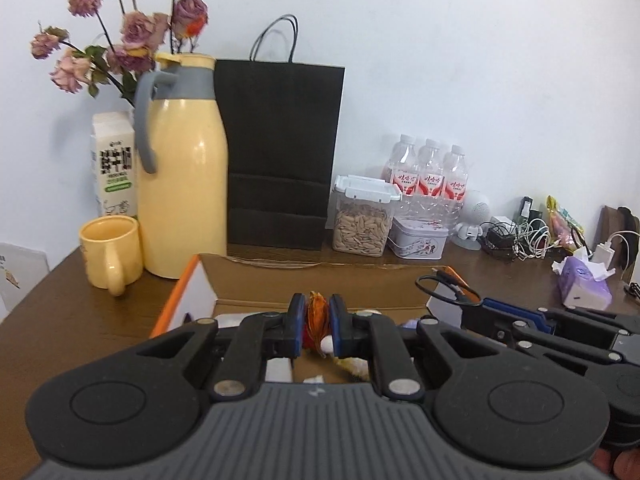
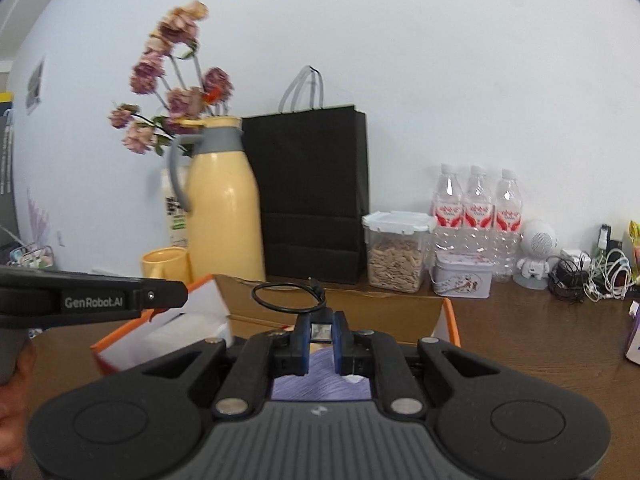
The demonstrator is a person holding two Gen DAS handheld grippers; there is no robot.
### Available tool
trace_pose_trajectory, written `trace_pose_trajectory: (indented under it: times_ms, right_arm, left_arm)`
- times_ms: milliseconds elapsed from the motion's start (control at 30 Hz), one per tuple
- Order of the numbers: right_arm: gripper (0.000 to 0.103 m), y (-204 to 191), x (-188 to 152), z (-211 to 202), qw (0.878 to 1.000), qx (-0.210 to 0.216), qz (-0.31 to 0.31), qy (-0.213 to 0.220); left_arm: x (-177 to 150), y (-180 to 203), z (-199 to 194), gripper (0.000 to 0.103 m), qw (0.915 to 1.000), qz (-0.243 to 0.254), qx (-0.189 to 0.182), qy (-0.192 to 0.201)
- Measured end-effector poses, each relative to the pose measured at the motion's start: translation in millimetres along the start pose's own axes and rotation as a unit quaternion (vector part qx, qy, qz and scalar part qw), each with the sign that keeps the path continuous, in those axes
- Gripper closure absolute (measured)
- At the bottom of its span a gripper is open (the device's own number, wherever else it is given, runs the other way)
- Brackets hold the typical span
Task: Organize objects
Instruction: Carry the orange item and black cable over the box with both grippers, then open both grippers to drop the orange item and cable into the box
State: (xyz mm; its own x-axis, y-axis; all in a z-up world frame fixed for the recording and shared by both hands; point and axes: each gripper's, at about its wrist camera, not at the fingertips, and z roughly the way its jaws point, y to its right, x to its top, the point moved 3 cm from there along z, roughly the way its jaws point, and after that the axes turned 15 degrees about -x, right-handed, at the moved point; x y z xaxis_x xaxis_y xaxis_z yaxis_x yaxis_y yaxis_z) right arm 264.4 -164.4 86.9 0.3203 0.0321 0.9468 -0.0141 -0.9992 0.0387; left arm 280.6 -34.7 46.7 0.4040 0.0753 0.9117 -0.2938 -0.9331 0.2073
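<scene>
Box (image 1: 312, 280), open cardboard with orange edges, sits mid-worktop (image 1: 60, 312) under both tools. Left tool (image 1: 316, 328) pinches a small orange-red toy (image 1: 316, 312); right tool (image 2: 320, 332) pinches a black cable's plug (image 2: 320, 330), loop (image 2: 288, 298) dangling. Best lift both clear of the box walls before moving sideways. Jug (image 1: 184, 168), mug (image 1: 110, 252), black bag (image 1: 280, 152) crowd the back; bare worktop lies to the right.

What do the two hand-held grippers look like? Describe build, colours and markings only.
Both match: the left hand-held gripper and right hand-held gripper have matte black linkage arms with silver rivets, blue-lined black fingers, round black side housings and a ribbed grey centre plate. White "GenRobot.AI" lettering runs along the left one's side in the right wrist view.
</scene>
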Motion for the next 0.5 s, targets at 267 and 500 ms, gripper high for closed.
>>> trace_pose_trajectory:
  times_ms: [267,500]
  right_arm:
    - [0.093,7,-15,40,0.999,-0.023,0.007,-0.029]
    - [0.092,9,-22,39,0.999,-0.02,0.01,-0.037]
  left_arm:
    - [-16,-9,36,0.089,0.9996,0.012,0.019,-0.02]
    - [-20,-7,27,0.059,0.9985,0.036,0.041,-0.007]
